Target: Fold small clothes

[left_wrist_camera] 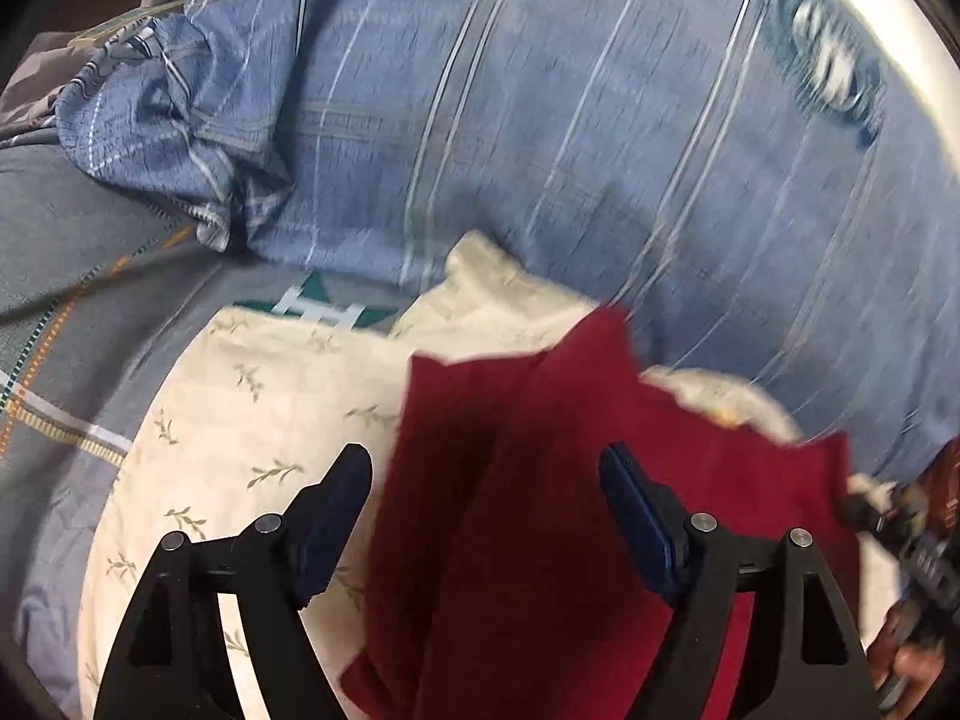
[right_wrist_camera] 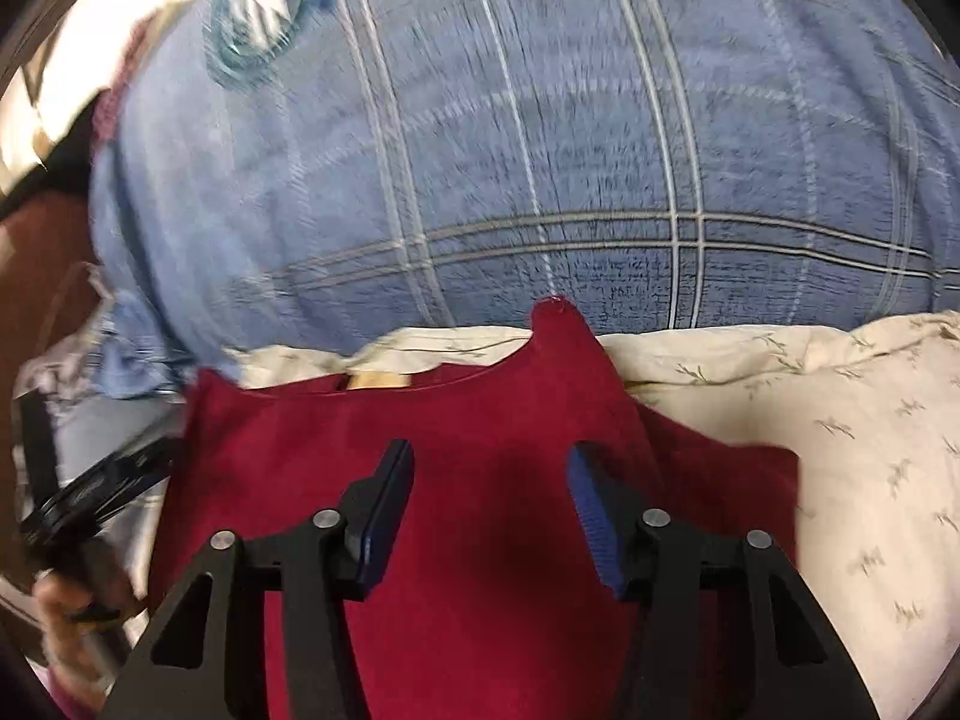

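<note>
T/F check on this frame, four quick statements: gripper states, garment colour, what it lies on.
1. The left gripper is open. True.
2. The right gripper is shut on the cloth. False: its fingers stand apart, open.
3. The small dark red fabric garment lies on a cream leaf-print pillow. True.
4. The cloth behind is green. False: it is a blue plaid fabric cover.
</note>
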Available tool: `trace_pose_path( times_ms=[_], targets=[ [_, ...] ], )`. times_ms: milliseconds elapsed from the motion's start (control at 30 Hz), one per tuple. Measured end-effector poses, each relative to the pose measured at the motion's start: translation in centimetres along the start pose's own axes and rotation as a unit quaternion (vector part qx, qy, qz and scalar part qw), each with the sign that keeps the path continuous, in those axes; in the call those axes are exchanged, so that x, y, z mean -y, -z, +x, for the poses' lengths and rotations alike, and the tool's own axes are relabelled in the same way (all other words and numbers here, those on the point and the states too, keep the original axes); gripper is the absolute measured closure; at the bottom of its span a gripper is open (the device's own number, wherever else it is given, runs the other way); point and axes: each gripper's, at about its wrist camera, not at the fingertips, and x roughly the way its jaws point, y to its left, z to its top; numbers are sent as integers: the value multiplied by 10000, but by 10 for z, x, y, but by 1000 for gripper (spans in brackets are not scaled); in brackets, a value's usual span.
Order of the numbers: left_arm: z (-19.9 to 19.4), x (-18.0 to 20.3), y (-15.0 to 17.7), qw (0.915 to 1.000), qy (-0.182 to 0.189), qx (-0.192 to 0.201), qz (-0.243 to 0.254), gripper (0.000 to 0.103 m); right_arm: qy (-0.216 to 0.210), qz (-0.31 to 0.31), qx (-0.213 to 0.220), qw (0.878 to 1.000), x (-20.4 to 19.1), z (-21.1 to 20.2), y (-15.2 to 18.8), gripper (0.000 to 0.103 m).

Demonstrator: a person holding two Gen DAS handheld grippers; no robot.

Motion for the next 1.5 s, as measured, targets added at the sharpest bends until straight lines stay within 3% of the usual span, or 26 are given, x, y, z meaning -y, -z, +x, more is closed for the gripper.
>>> trace_pose_path(
  times_ms=[100,233,400,567,667,833,1000,1133,1333,1500],
  targets=[
    [16,0,-1,9994,-302,-159,41,25,626,19,-27,9980,15,28,-7,55],
    [27,4,-3,9993,-344,-120,71,24,424,472,-184,9978,41,51,-13,53],
    [14,5,1,9992,-368,-10,162,27,182,434,-90,9989,41,12,-7,52],
    [-25,1,9,9995,-151,262,114,27,30,39,-33,10000,30,-47,34,51],
    [-47,-1,23,9991,-128,340,199,27,156,-193,-290,9993,27,-49,54,56],
    [-80,-3,49,9986,-248,147,434,27,455,-251,-392,9979,22,-42,59,53],
    [-111,-8,71,9971,-465,180,579,25,-174,-557,-51,9983,-28,-63,45,51],
    [-105,-14,87,9967,-569,-118,573,25,-809,-760,-223,9936,-84,-29,38,55],
    [-89,-21,85,9975,-547,-207,390,23,-979,-1353,-355,9853,-169,42,31,62],
    [-83,-23,82,9979,-467,-286,339,23,-916,-1529,-453,9829,-201,84,24,62]
  ],
)
